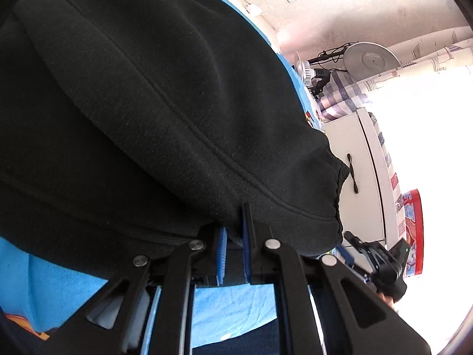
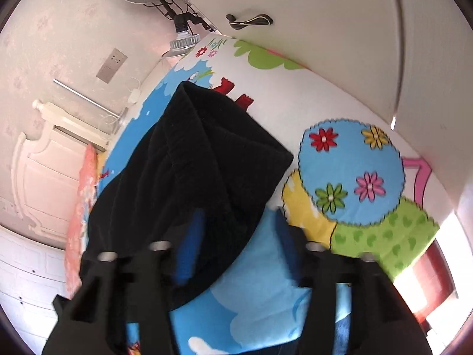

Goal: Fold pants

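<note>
Two handheld grippers work over black fleece pants (image 2: 189,177) lying in a heap on a cartoon-print bedsheet (image 2: 351,174). The left gripper (image 1: 235,236) is pinched shut on a fold of the pants near the elastic cuff (image 1: 334,204). The right gripper (image 2: 236,236) stands wide open, nothing pressed between its blue pads (image 2: 189,245); the pants' edge lies under its left finger.

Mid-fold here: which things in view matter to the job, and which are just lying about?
Job: black pants; left hand-held gripper, shut on their edge; right hand-held gripper, open; bedsheet under them.

Lying about: lamp; cabinet; wall socket.
</note>
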A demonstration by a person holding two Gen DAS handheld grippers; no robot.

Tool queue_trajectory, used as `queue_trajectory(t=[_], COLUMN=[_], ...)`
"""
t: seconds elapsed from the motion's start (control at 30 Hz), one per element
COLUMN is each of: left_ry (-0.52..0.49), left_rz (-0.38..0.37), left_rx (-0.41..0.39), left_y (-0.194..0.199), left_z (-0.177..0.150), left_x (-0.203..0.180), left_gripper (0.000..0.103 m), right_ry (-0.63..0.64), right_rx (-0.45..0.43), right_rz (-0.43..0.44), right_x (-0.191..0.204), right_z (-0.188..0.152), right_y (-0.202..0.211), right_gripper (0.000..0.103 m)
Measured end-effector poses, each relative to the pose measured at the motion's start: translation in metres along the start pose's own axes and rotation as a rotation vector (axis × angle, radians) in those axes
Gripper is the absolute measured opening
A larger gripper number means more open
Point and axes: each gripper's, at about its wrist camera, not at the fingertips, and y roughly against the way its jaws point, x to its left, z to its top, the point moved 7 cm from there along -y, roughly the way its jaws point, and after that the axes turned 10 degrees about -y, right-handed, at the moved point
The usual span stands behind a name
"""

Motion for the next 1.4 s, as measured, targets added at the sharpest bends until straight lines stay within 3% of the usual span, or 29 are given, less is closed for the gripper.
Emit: queue_trajectory(t=[0.17,0.37,0.7,0.93,1.17,1.4], left_ry=[0.014,-0.017,-0.052,-0.050,-0.066,-0.059], left_rz=[-0.024,-0.057,-0.076,-0.095,-0.088,-0.093], left_rx=[0.000,-0.029,-0.049,-0.056,-0.057,-0.057], left_y=[0.000,0.012,0.024,0.036,0.038,0.043], left_z=[0.003,0.024,0.050,0.054,0.062,0.061], left_x=[-0.003,-0.020,-0.038,-0.033,-0.038,-0.037], left_gripper=[0.009,0.009,0.009,0.009,0.009,0.009], right_ry=[-0.050,-0.097,-0.140,-0.179,-0.167,-0.153], right_rx=[0.109,0.234,0.228,0.268,0.364,0.410], right_rz=[0.106,0.142,0.195,0.238,0.329,0.300], right_x=[0.024,0.041,0.058,0.056,0.080,0.086], right_z=[-0.019,-0.043,-0.044,-0.044,-0.072,-0.094], right_y=[-0.006,-0.031,-0.047,-0.037,-0.042,-0.065], right_gripper=[0.072,0.068,0.056,0.056,0.056,0.056])
